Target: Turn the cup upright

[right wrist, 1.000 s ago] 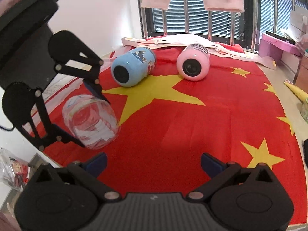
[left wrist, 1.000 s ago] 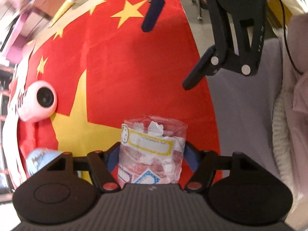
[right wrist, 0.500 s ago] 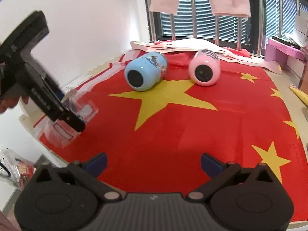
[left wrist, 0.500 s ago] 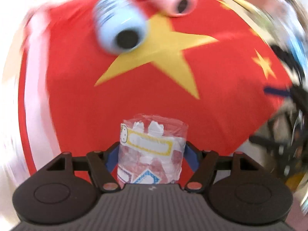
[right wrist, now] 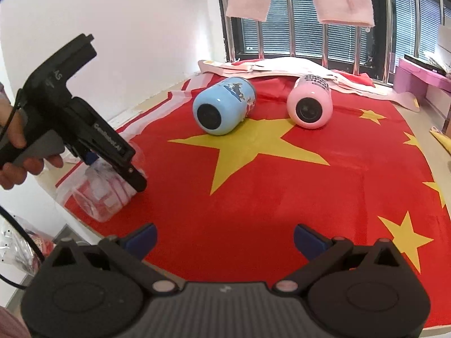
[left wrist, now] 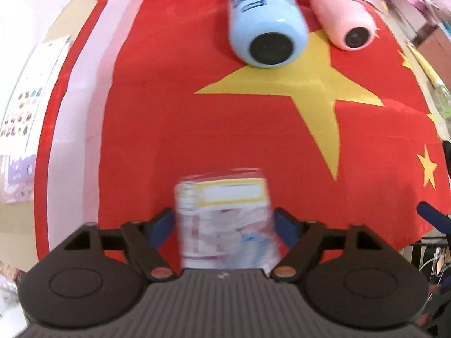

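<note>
A: At the lower middle of the left wrist view, the clear cup with printed stickers sits clasped between the blue pads of the left hand-held gripper.

B: In the right wrist view, that cup is at the left, near the corner of the red flag with yellow stars, under the left hand-held gripper. It looks tilted; whether it touches the cloth I cannot tell.

A: The cup is blurred in the left view, so which end is the mouth is unclear.

B: To finish well, I would level the wrist, lower until the base sits flat, then spread the pads slowly. It is close to the flag's edge, so set it a little inward.

A: The right hand-held gripper?

B: Spread wide, holding nothing, low in its own frame.

A: Beyond, at the upper middle, a blue cup and a pink cup lie on their sides, just beside each other.
</note>
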Demonstrator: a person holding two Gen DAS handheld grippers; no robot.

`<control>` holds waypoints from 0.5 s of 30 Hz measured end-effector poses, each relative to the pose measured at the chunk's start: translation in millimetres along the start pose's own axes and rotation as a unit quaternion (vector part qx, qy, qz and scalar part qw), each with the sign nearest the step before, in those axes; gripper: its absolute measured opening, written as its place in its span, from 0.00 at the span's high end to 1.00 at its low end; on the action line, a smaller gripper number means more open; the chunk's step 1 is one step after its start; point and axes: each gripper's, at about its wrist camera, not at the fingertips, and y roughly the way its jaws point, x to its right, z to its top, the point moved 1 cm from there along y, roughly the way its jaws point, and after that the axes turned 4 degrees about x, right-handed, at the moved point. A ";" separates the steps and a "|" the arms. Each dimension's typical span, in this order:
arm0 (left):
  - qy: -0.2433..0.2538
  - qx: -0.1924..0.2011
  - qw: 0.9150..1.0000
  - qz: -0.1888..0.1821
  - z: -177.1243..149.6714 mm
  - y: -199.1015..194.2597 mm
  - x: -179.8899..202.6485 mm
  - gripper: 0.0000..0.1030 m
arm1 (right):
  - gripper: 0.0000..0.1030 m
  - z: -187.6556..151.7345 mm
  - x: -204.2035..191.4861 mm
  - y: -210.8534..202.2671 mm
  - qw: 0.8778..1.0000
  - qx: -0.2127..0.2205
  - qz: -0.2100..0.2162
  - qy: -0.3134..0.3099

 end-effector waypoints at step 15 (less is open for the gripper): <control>-0.043 0.025 0.999 -0.008 10.0 -14.0 -7.1 0.04 | 0.00 2.2 0.4 0.7 1.000 0.007 0.002 0.010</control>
